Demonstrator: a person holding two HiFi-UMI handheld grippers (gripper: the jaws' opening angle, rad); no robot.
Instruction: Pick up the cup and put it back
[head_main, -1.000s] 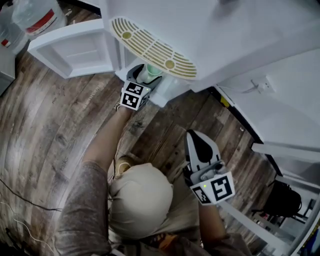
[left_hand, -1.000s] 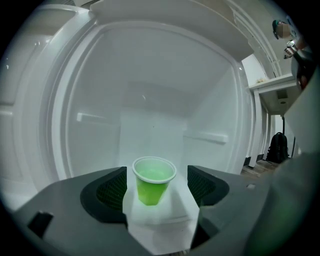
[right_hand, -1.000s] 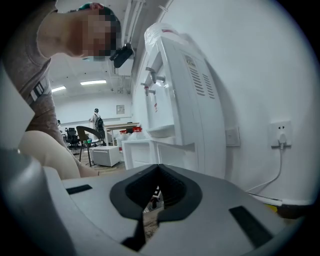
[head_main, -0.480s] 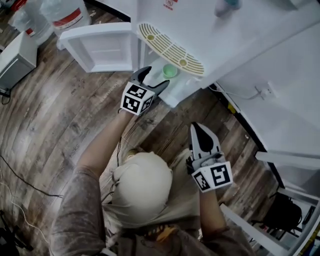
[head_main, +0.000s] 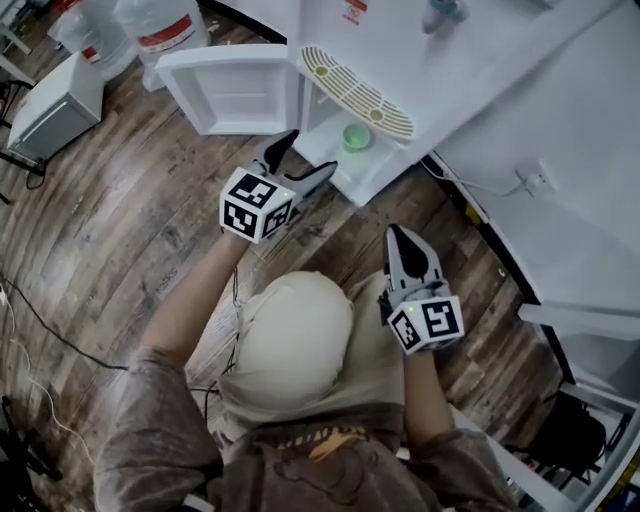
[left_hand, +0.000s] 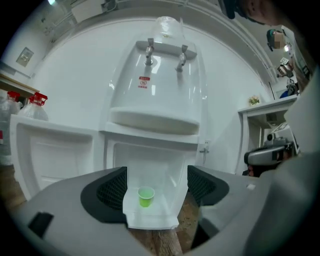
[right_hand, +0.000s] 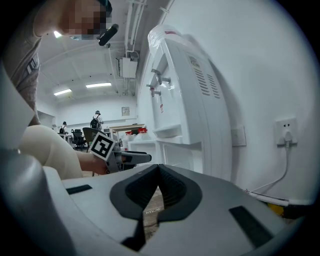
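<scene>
**A:** What is the room like?

**B:** It has a wood-plank floor (head_main: 120, 230) with a white wall behind. A white water dispenser (head_main: 470, 60) fills the upper right of the head view.

**A:** Start close in. What is nearest?

**B:** The right gripper (head_main: 397, 235) is nearest, at the lower centre-right of the head view, just above the person's knee. In its own view the pads meet tip to tip with nothing between them. It is well apart from the dispenser's open compartment.

**A:** And the other one?

**B:** The left gripper (head_main: 308, 155) is higher, near the middle of the head view, and it points at the open compartment. Its jaws are spread wide and nothing touches either pad.

**A:** Where is the cup?

**B:** The small green cup (left_hand: 145, 196) stands upright on the compartment's white shelf. In the left gripper view it sits low in the gap between the jaws but well beyond them. From the head view the cup (head_main: 356, 136) is just under the slotted drip tray (head_main: 356, 92) and clear of both grippers.

**A:** What lies further back?

**B:** The compartment door (head_main: 230, 90) hangs open to the left. Water bottles (head_main: 165, 25) stand at the upper left.

**A:** So how far along is the task?

**B:** The cup is in its place and nobody holds it. I judge that it has either been put back or not yet been lifted, and these pictures alone can't say which. If it is not yet lifted, the whole job remains: reach in, close on the cup, lift it and return it.
</scene>
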